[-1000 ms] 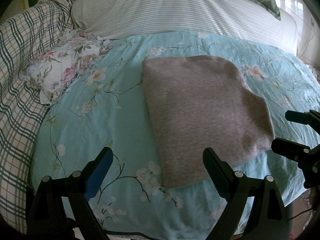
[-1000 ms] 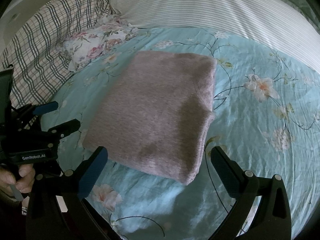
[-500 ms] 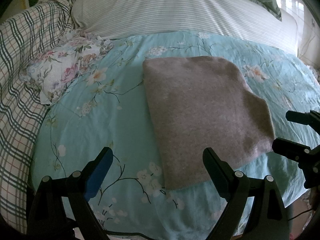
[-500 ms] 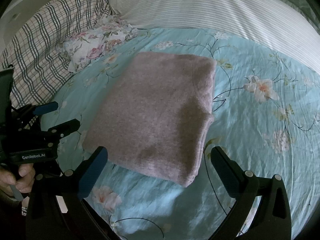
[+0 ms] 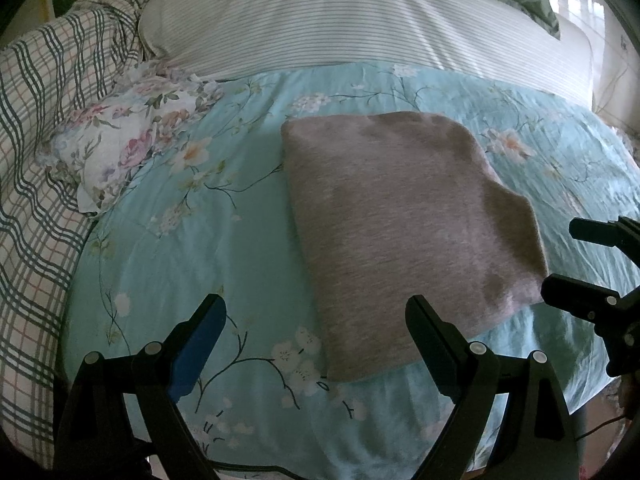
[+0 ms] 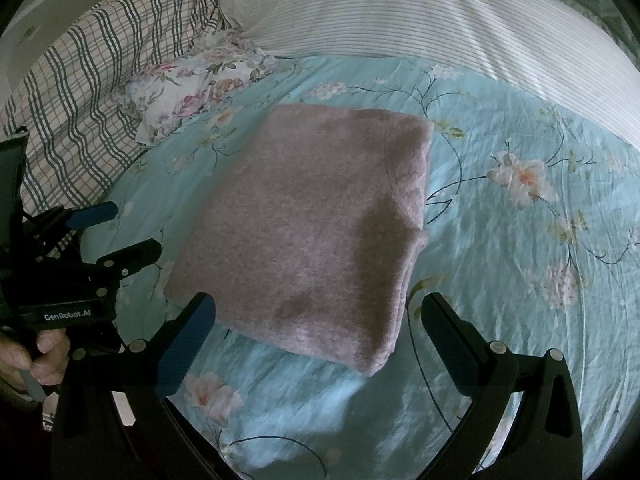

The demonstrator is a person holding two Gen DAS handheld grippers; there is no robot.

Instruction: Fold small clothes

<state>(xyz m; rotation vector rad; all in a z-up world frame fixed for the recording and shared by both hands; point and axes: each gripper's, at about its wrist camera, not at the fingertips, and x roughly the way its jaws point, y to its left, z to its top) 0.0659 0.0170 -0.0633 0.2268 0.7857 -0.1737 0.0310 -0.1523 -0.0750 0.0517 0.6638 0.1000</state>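
A folded grey-pink knit garment (image 5: 404,232) lies flat on the teal floral bedsheet (image 5: 192,248); it also shows in the right wrist view (image 6: 312,228). My left gripper (image 5: 316,320) is open and empty, hovering over the sheet near the garment's near-left corner. My right gripper (image 6: 318,320) is open and empty, just above the garment's near edge. The right gripper also appears at the right edge of the left wrist view (image 5: 576,264), and the left gripper at the left edge of the right wrist view (image 6: 120,232).
A crumpled white floral cloth (image 5: 120,152) lies left of the garment by a plaid blanket (image 5: 36,128). A striped pillow (image 5: 340,20) lies behind. The bed's near edge is below the grippers. A hand (image 6: 36,360) holds the left gripper.
Almost nothing has changed: both grippers stay open and empty, with only a slight drift of the views. The garment lies as before.
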